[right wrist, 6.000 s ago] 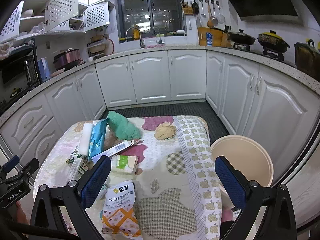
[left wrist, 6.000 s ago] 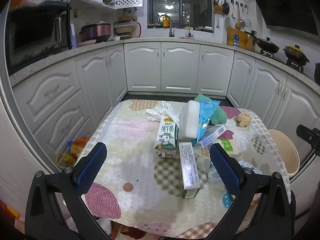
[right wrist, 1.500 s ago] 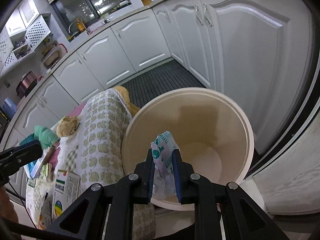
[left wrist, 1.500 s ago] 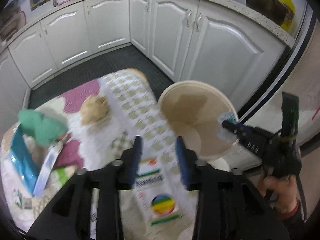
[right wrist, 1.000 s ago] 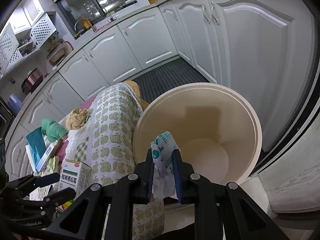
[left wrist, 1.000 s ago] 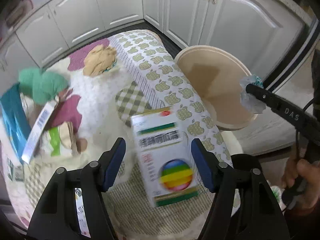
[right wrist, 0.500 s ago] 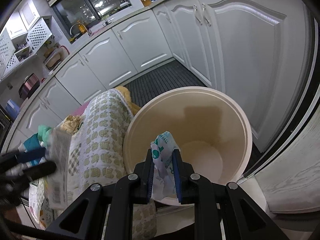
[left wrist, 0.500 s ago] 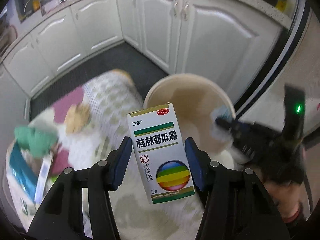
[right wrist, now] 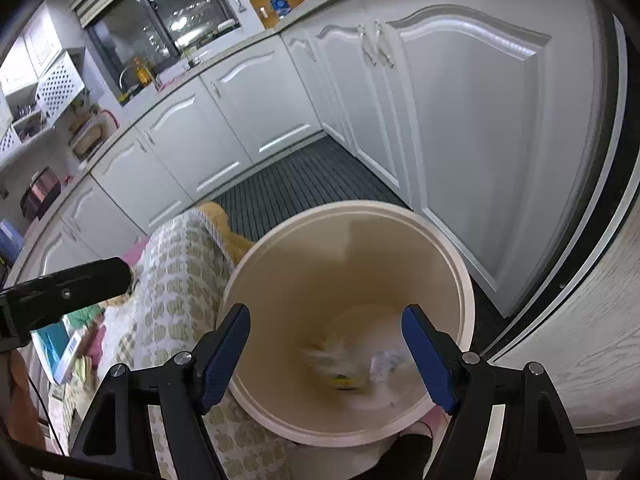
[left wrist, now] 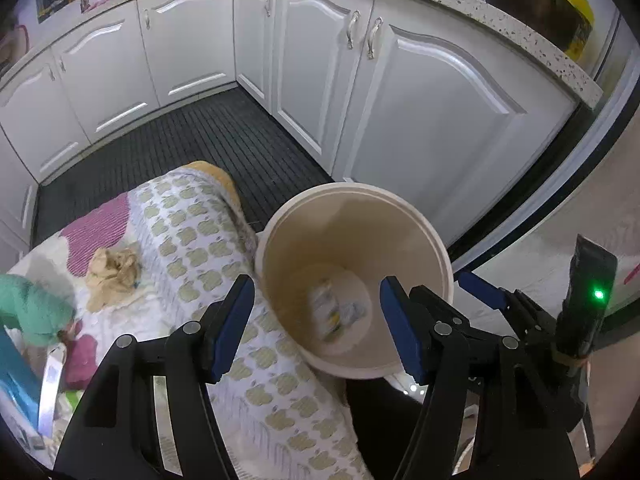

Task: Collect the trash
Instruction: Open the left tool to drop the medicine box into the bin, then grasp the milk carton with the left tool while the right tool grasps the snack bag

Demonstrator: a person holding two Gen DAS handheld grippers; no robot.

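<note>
Left gripper [left wrist: 316,318] and right gripper [right wrist: 326,354] both hanging spread and empty over the beige bin [right wrist: 466,292], blurred trash [right wrist: 340,364] lying inside

Round cream plastic bin [left wrist: 280,240]: plain beige walls, paler floor; blurred white, yellow and green trash [left wrist: 336,312] inside.
Quilted tablecloth [left wrist: 192,248], left: white ground, olive apple print, magenta patch.
Crumpled tan paper wad [left wrist: 114,270], crumpled mint-green wad [left wrist: 32,308], far left.
Gripper pads [right wrist: 424,364]: blue on black frames.
Panelled cabinet doors [right wrist: 460,120]: white.
Ribbed floor mat [left wrist: 192,140]: charcoal.
</note>
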